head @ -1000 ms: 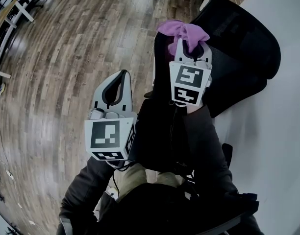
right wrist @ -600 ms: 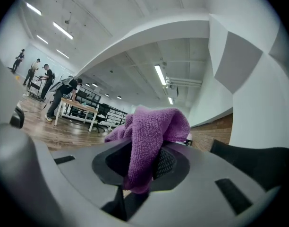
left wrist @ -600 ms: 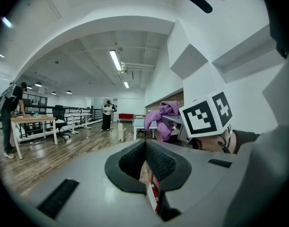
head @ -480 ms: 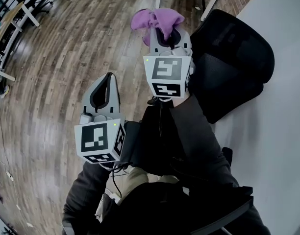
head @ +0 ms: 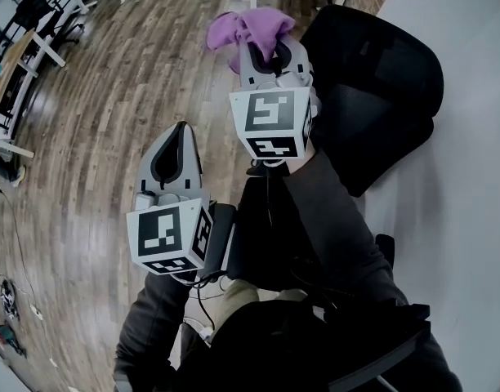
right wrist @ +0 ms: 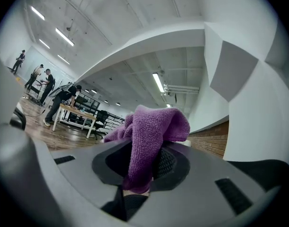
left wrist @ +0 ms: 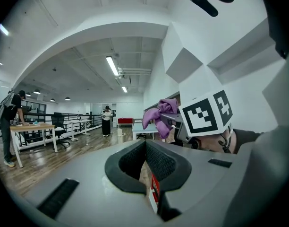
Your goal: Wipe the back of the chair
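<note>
The right hand-held gripper (head: 269,54) was clenched on a purple microfibre cloth (head: 252,28), which bunched out beyond its tips and hung down between the dark ribbed pads (right wrist: 167,161). In the head view the cloth was held up over the wooden floor (head: 103,96), at the left edge of the black office chair (head: 381,80); whether it touched the chair's back could not be told. The chair stood at the far right, just beside a white surface (head: 470,219).

The left hand-held gripper (head: 181,131) was nearer and further left, its jaws clenched together at the tips with nothing between them, well apart from the chair. Each hand-held gripper carried a cube (head: 270,123) printed with black-and-white square markers, the only print that could be read. Dark sleeves (head: 332,219) ran back from both.

In the left gripper view a person (left wrist: 106,121) stood far off on the floor near a bench (left wrist: 33,129)
</note>
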